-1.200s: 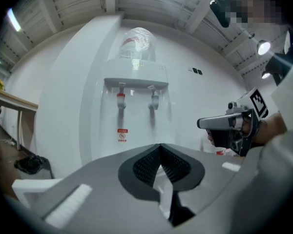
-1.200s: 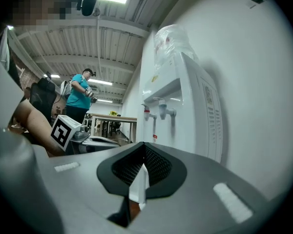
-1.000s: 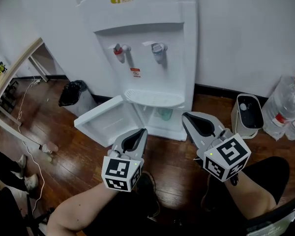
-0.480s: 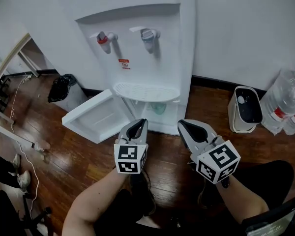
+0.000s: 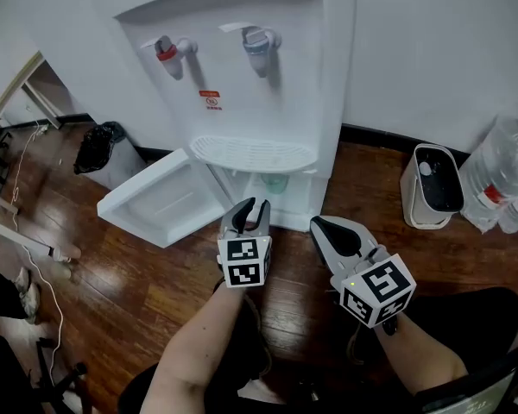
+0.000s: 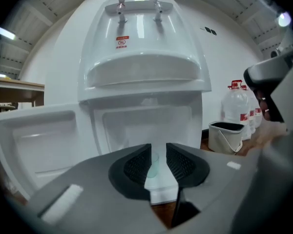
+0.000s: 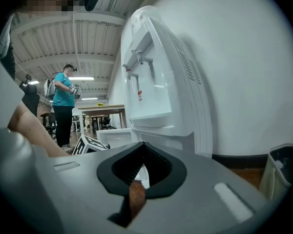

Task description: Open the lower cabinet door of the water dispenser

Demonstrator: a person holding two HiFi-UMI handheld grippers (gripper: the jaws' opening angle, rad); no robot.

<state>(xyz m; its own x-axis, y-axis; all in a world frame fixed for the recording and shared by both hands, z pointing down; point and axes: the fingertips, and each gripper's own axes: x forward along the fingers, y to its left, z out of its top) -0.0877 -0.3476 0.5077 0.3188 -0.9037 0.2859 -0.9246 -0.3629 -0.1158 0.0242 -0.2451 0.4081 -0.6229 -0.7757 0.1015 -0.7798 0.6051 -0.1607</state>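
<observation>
**A:** Entry one, the task's thing?

**B:** White moulded plastic lower cabinet door (image 5: 160, 198) of the tall white water dispenser (image 5: 272, 102). It stands open, swung out to the left over the floor; recessed inner face showing; right edge against the cabinet's left side.

**A:** Contents of the cabinet?

**B:** One pale green translucent cup (image 5: 274, 182), in the open compartment.

**A:** Fittings above?

**B:** Curved white drip tray (image 5: 252, 153) just over the opening; red-handled tap (image 5: 166, 52) at left; blue-handled tap (image 5: 257, 39) at right.

**A:** Grippers?

**B:** Grey left gripper with marker cube (image 5: 252, 207), near the opening and pointed into it, touching nothing. Its jaws are a narrow way apart and have just been opening; nothing between the pads; the cup shows through the gap, farther off. Grey right gripper with marker cube (image 5: 326, 225), just right of the left one, clear of the dispenser; jaw tips together; nothing held.

**A:** Surroundings?

**B:** Dark wooden plank floor (image 5: 138, 291); white bin with black inside (image 5: 433, 188) by the wall, right of the dispenser; large clear water bottles with red labels (image 5: 501, 184) at far right; black bag (image 5: 99, 145) left of the dispenser; person in a teal shirt (image 7: 63, 106) standing far off, seen in the right gripper view.
</observation>
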